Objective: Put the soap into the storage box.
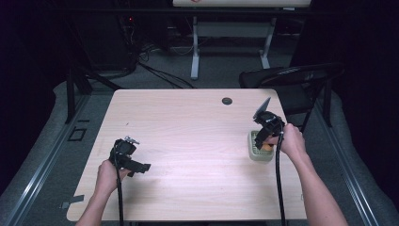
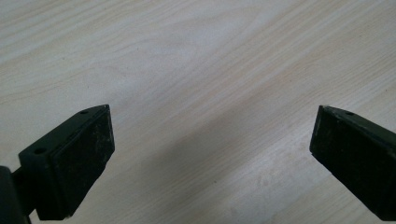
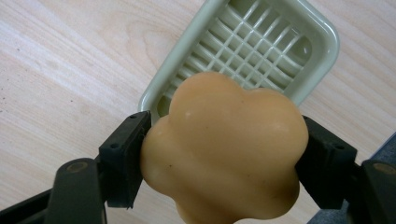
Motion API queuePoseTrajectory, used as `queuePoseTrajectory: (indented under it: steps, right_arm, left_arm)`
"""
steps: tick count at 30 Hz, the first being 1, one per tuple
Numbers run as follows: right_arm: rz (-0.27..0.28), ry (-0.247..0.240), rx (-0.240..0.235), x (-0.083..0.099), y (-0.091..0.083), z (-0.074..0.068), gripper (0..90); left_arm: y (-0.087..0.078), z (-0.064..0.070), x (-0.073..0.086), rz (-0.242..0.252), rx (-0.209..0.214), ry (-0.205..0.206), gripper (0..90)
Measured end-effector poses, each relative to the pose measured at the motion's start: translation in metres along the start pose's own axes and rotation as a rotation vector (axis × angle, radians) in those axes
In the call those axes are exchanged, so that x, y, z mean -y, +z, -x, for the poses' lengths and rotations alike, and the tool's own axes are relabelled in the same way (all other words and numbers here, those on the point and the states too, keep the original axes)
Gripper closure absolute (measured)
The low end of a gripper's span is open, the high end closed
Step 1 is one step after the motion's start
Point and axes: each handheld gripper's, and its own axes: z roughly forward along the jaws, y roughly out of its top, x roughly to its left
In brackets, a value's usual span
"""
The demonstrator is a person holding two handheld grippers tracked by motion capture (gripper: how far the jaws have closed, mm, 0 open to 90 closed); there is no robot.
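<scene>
A pale orange lobed block [image 3: 224,154], smooth like a bar of soap, is held between the jaws of my right gripper [image 3: 223,140], which is shut on it. It hangs just above the near end of a pale green slatted dish [image 3: 317,32]. In the high view the right gripper [image 1: 266,142], the orange block [image 1: 267,148] and the dish [image 1: 254,153] are close to the table's right edge. My left gripper [image 1: 139,167] hovers over bare wood at the front left. Its jaws stand wide open with nothing between them [image 2: 213,112].
The light wooden table [image 1: 188,127] has a round cable hole [image 1: 227,100] near its far edge. A black chair [image 1: 291,77] stands behind the far right corner. The white legs of another table [image 1: 195,52] stand farther back on the floor.
</scene>
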Motion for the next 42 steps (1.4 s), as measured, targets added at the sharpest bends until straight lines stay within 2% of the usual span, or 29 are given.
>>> queuePoseTrajectory:
  steps: [11, 21, 22, 31, 36, 37, 38, 41, 42]
  right_arm:
    - [0.012, 0.006, -0.020, -0.009, 0.016, 0.004, 26.7]
    - [-0.005, -0.007, -0.026, -0.012, 0.030, 0.008, 26.7]
    - [0.011, 0.001, -0.030, -0.011, 0.032, 0.007, 26.7]
    - [0.015, -0.007, -0.027, -0.012, 0.036, 0.011, 26.5]
    - [0.041, 0.002, -0.039, -0.009, 0.039, 0.011, 26.2]
    - [0.052, 0.005, -0.044, -0.007, 0.039, 0.013, 22.5]
    - [0.052, 0.005, -0.044, -0.007, 0.039, 0.013, 22.5]
    - [0.098, 0.016, -0.042, -0.004, 0.029, 0.015, 17.8]
    - [0.098, 0.016, -0.042, -0.004, 0.029, 0.015, 17.8]
  left_arm:
    - [0.001, 0.000, 0.000, -0.002, 0.001, 0.002, 0.0]
    - [0.002, -0.001, 0.000, -0.008, 0.001, 0.002, 0.0]
    - [0.002, -0.001, 0.000, -0.008, 0.000, 0.003, 0.0]
    - [0.001, 0.000, 0.001, -0.009, 0.001, 0.001, 0.0]
    - [0.002, 0.000, 0.000, -0.015, 0.003, 0.004, 0.0]
    - [0.002, 0.000, 0.001, -0.016, 0.004, 0.001, 0.0]
    - [0.002, 0.000, 0.001, -0.016, 0.004, 0.001, 0.0]
    - [0.002, 0.001, -0.001, -0.014, 0.004, 0.006, 0.0]
    - [0.002, 0.001, -0.001, -0.014, 0.004, 0.006, 0.0]
